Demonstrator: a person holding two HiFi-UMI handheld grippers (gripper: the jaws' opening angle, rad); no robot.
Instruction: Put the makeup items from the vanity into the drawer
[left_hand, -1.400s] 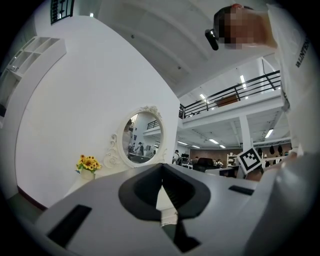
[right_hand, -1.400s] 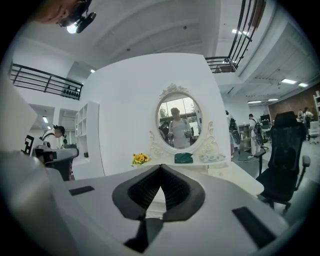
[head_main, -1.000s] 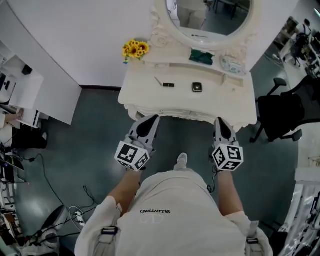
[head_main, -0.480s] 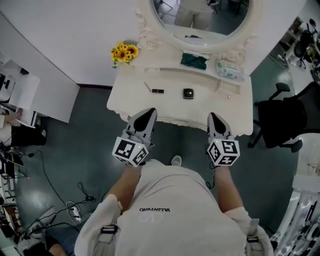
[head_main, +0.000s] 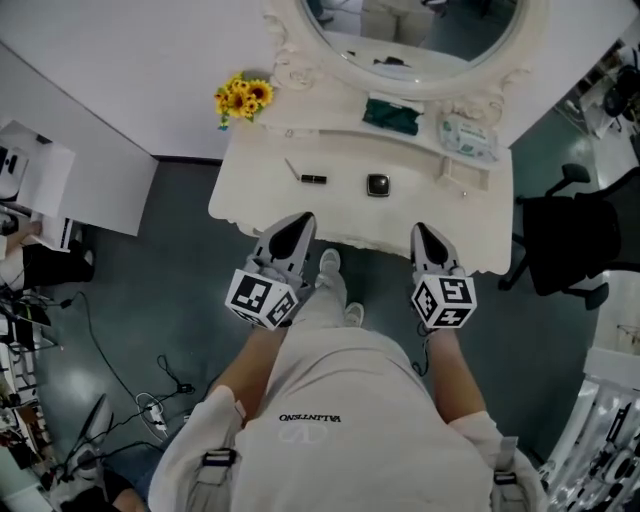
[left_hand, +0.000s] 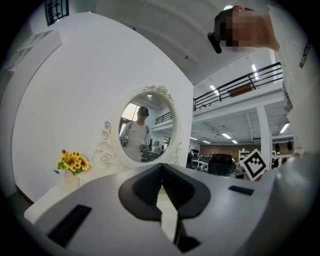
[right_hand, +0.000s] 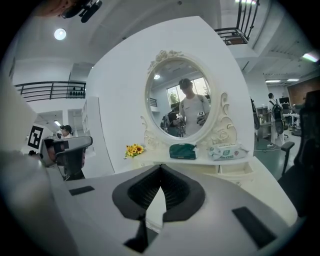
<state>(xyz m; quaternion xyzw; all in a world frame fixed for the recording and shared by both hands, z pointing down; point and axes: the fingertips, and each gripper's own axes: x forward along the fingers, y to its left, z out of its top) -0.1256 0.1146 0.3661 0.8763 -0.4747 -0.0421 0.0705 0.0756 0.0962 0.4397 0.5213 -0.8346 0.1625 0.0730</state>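
Note:
On the white vanity (head_main: 250, 200) lie a thin pencil (head_main: 292, 170), a small black tube (head_main: 313, 179) and a black compact (head_main: 377, 185). A green pouch (head_main: 390, 114) and a pack of wipes (head_main: 468, 137) sit on the raised shelf under the mirror. My left gripper (head_main: 303, 218) is at the vanity's front edge, below the tube, shut and empty. My right gripper (head_main: 419, 230) is at the front edge to the right of the compact, also shut with nothing in it. The pouch (right_hand: 182, 150) and wipes (right_hand: 227, 151) show in the right gripper view. The drawer front is hidden.
An oval mirror (head_main: 420, 40) backs the vanity, with sunflowers (head_main: 240, 97) at its left corner. A black office chair (head_main: 560, 245) stands at the right. A white cabinet (head_main: 60, 170) and floor cables (head_main: 150, 400) are at the left.
The person has stepped toward the vanity, one foot now forward between the grippers. Both grippers have come up to the front edge, still shut.

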